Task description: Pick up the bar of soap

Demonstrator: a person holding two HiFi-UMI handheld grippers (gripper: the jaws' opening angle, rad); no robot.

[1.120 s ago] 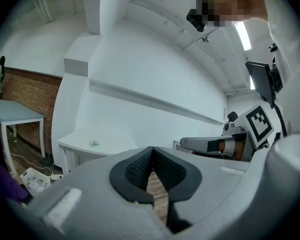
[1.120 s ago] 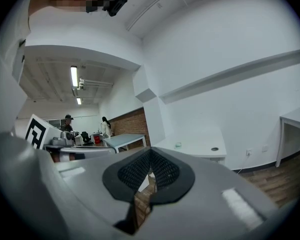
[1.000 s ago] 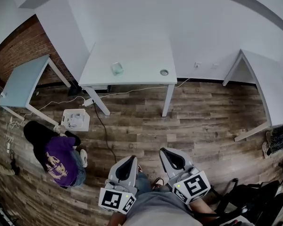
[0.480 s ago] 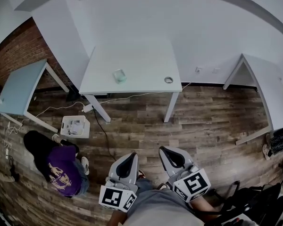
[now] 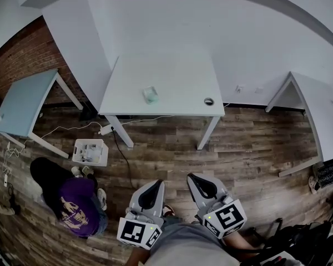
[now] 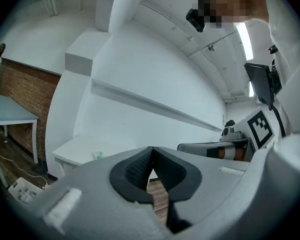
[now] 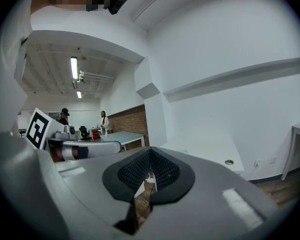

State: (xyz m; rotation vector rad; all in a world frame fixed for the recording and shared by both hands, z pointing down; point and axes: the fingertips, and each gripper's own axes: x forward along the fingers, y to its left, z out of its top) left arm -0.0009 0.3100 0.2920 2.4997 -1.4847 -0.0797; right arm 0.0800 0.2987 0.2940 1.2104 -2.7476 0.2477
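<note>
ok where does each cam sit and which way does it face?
Head view: on the person's head, aimed forward and steeply down at the white table with the bar of soap; shows left gripper, right gripper, person's torso.
Left gripper view: on the left gripper, looking along its shut jaws toward the table; person's torso at right.
Right gripper view: on the right gripper, looking along its shut jaws toward the table; person's torso upper left.
Shared: both gripper views catch the table and the opposite gripper.
</note>
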